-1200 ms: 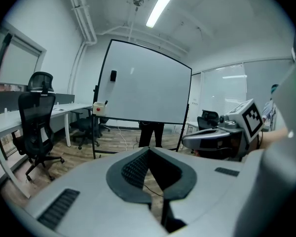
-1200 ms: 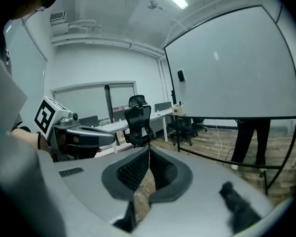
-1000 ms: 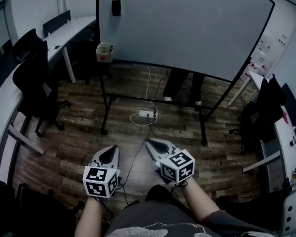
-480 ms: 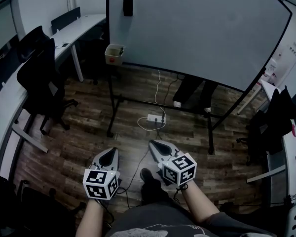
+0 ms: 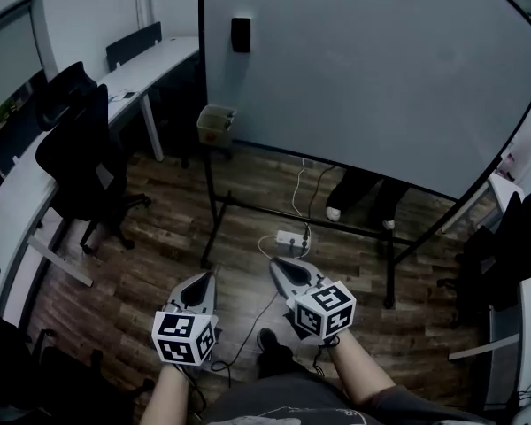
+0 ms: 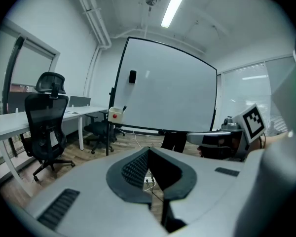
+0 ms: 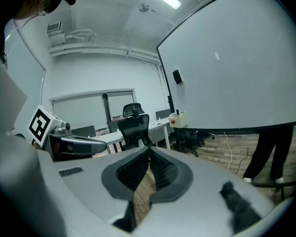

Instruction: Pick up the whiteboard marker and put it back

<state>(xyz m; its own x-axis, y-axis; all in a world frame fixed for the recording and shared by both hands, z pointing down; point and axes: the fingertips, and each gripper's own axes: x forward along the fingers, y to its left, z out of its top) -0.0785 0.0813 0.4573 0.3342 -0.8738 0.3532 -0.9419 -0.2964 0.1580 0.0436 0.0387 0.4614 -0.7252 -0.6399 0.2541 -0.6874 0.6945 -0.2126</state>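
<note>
My left gripper (image 5: 207, 274) and right gripper (image 5: 273, 261) both have their jaws pressed together on nothing. The thin black whiteboard marker (image 6: 123, 108) stands in the small beige box (image 6: 115, 115) at the big white whiteboard's (image 5: 363, 69) lower left corner.

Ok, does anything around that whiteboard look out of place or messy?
A white power strip lies on the wood floor under the black stand of the whiteboard, its white cable trailing loose up toward the board. Nothing looks spilled or broken; the small beige box hangs upright at the board's lower left corner.
</note>
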